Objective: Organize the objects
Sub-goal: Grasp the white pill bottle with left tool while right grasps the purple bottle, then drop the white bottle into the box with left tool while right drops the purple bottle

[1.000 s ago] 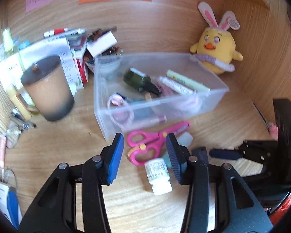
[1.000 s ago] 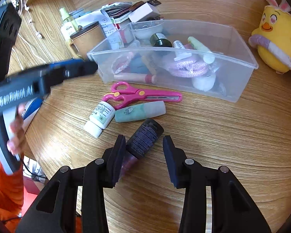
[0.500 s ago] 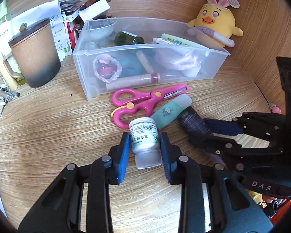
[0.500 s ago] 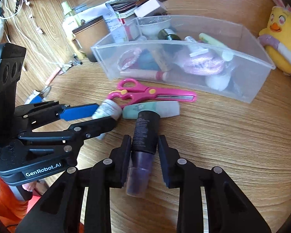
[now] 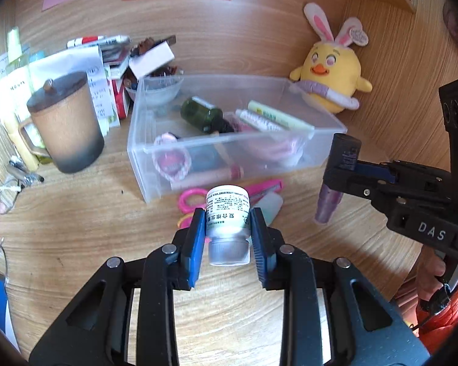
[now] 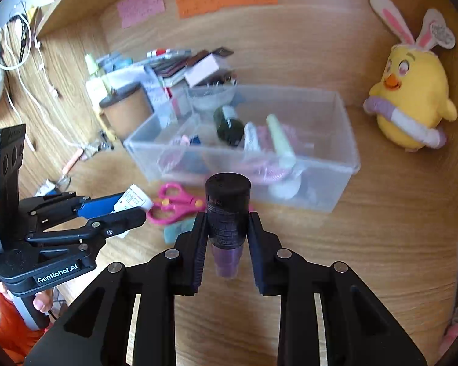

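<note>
Fingers [image 5: 198,238] of the left gripper [image 5: 227,238] are clamped on the white bottle [image 5: 227,210], taken across its label with the cap toward the camera; it looks light, rigid and smooth, so a grip on the wide body is safer than on the cap. The right gripper [image 6: 227,235] pinches the dark tube [image 6: 227,210] at its black part, probably stiff plastic. Both hang above the tabletop [image 5: 76,228], in front of the bin [image 5: 229,158]. Half a second ago both lay on the tabletop, just gripped; now they are lifted, leaving the scissors [image 6: 174,204] behind.
</note>
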`<move>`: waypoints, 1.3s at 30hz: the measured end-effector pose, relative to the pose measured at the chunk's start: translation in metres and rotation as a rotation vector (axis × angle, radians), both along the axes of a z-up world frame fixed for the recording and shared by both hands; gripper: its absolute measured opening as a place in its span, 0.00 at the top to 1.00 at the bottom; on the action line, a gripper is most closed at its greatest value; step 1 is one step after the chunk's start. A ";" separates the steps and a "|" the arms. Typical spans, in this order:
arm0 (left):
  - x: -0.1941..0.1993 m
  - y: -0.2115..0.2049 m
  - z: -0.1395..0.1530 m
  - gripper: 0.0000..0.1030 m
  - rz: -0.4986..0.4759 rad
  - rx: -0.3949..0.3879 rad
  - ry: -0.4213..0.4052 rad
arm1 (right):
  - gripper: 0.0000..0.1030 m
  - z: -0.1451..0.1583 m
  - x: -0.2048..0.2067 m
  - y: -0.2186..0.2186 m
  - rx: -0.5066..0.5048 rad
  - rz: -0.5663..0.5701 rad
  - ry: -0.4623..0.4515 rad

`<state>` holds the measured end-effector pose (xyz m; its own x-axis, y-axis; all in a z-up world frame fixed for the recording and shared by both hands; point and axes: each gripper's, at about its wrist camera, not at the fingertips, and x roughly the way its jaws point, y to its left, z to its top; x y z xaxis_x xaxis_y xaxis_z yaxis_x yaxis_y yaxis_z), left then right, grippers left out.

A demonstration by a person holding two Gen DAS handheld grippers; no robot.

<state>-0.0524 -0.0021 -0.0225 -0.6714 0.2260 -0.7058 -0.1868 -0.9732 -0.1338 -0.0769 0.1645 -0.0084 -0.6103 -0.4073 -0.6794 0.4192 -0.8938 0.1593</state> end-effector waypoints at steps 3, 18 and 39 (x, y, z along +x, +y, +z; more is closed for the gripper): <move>-0.002 -0.004 0.016 0.72 0.011 0.010 0.043 | 0.77 0.015 -0.004 0.003 -0.012 -0.016 0.045; -0.040 -0.026 0.050 0.72 0.073 0.005 0.113 | 0.77 0.058 -0.042 0.003 0.038 -0.051 0.187; -0.106 -0.027 0.015 0.72 0.077 -0.009 -0.018 | 0.77 0.006 -0.104 -0.038 0.197 0.043 0.047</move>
